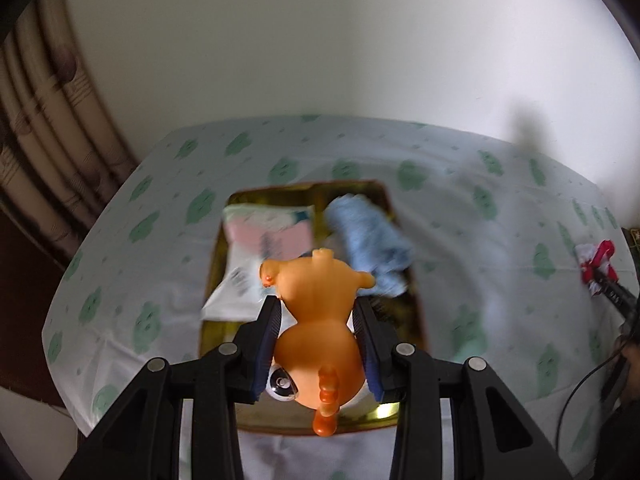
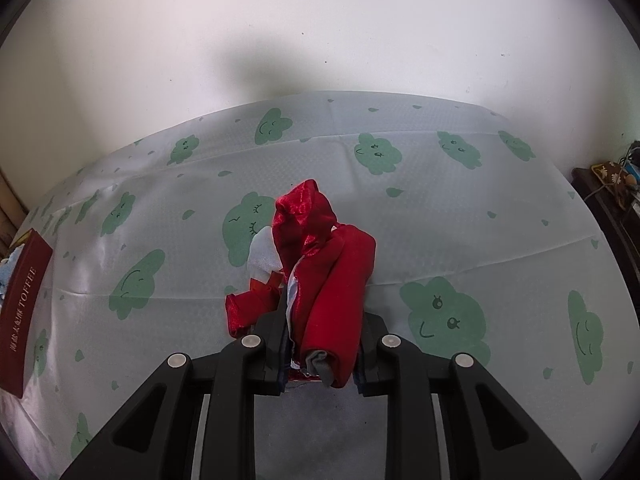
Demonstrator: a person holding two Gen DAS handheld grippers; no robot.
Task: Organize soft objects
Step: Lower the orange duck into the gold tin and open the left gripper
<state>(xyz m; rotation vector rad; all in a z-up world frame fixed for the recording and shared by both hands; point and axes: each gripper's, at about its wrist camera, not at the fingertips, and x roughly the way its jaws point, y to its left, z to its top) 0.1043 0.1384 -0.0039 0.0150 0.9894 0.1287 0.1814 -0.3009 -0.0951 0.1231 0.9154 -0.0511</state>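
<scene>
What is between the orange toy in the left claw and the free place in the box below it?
Nothing visible blocks it. The orange toy, gripped by the left claw, hangs above the box. The tissue pack and the blue cloth fill the far part; the near floor looks free.

blurred: blue towel | cut off: red box | hidden: none
</scene>
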